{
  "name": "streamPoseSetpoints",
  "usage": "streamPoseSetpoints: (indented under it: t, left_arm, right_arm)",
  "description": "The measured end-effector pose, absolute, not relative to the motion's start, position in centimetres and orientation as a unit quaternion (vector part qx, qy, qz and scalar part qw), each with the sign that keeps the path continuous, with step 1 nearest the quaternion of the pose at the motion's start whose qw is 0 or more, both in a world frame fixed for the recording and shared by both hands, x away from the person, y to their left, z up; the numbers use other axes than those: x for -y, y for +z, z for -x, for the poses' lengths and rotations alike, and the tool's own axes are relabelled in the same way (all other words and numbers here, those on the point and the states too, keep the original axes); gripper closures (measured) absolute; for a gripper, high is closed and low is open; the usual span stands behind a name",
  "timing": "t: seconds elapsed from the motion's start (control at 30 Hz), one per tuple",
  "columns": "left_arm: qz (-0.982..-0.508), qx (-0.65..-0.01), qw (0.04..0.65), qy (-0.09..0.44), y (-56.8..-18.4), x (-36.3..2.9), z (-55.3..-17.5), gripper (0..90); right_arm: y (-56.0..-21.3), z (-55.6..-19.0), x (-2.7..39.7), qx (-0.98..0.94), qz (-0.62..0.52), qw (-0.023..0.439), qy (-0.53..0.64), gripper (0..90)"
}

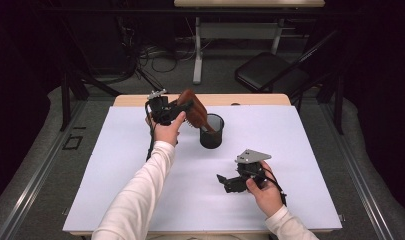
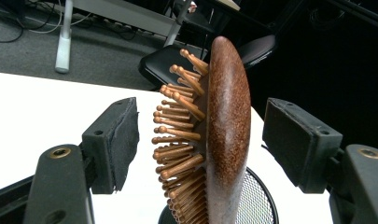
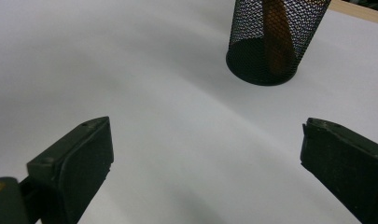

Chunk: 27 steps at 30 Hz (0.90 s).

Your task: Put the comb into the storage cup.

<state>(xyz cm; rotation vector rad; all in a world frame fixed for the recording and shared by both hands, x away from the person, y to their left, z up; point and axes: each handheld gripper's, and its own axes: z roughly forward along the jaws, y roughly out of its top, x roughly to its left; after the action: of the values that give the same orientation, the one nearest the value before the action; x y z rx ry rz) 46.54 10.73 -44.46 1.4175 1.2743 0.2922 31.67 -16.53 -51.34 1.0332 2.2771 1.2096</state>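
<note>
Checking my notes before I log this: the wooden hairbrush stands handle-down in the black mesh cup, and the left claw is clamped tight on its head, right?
Not quite. The left gripper view shows the left claw open: both pads stand clear of the wooden hairbrush, which does stand handle-down in the black mesh cup.

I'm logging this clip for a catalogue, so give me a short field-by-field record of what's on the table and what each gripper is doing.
surface: white table
hairbrush: brown wooden hairbrush, handle down in the cup, head leaning out over the rim
cup: black mesh cup, upright near the table's middle
left gripper: left gripper astride the brush head, pads clear of it on both sides
right gripper: right gripper low over bare table, jaws apart, nothing between them
floor behind: folding chair
</note>
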Motion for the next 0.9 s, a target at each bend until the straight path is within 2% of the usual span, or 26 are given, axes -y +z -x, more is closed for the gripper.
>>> streamPoseSetpoints:
  t: [0.9]
  left_arm:
    - [-0.605, -0.531, 0.576, 0.14, -42.8, -12.3, -45.8, 27.8]
  right_arm:
    - [-51.4, -31.7, 16.5, -0.808, -0.366, 0.181, 0.425, 2.5]
